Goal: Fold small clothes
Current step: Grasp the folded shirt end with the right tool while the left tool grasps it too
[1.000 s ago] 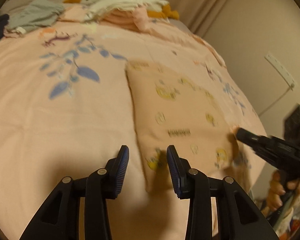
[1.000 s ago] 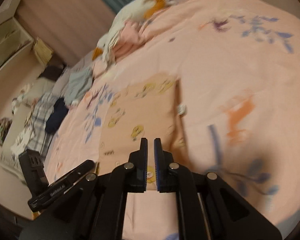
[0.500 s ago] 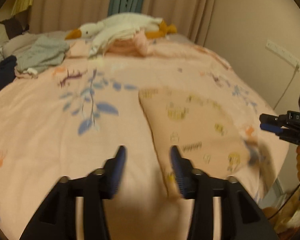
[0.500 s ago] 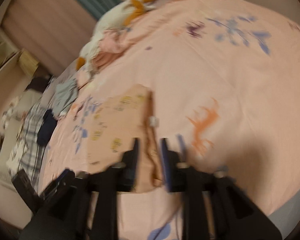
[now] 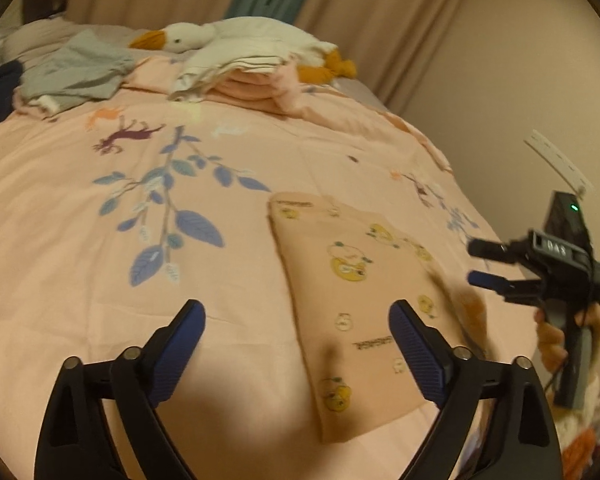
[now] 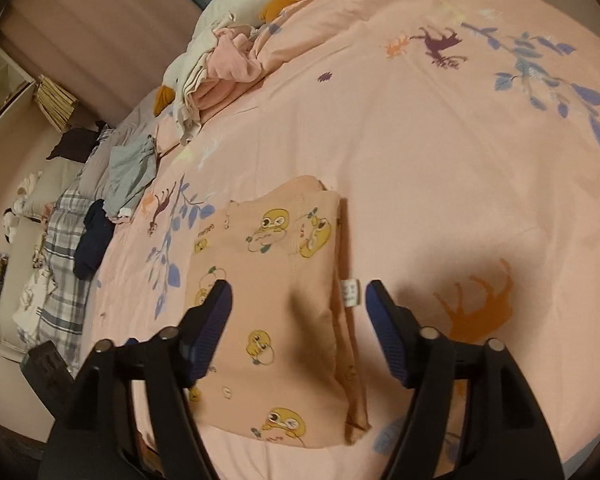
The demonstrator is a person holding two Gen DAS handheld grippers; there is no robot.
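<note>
Left tool [image 5: 296, 314] and right tool [image 6: 298, 298], jaws just spread, hover empty above the folded peach duck-print garment [image 6: 276, 308]; bare pink leaf-print bedspread [image 5: 100, 264] lies leftward.

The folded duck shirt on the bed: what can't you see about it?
- Folded shirt: underside hidden against the bed, both views.
- White tag, right wrist view: print too small.
- Shirt's near corner, left wrist view: behind the left gripper.

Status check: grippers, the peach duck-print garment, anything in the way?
Left gripper and right gripper open, jaws just opened, nothing held. Folded duck-print garment flat on bedspread. Nothing blocking it.
</note>
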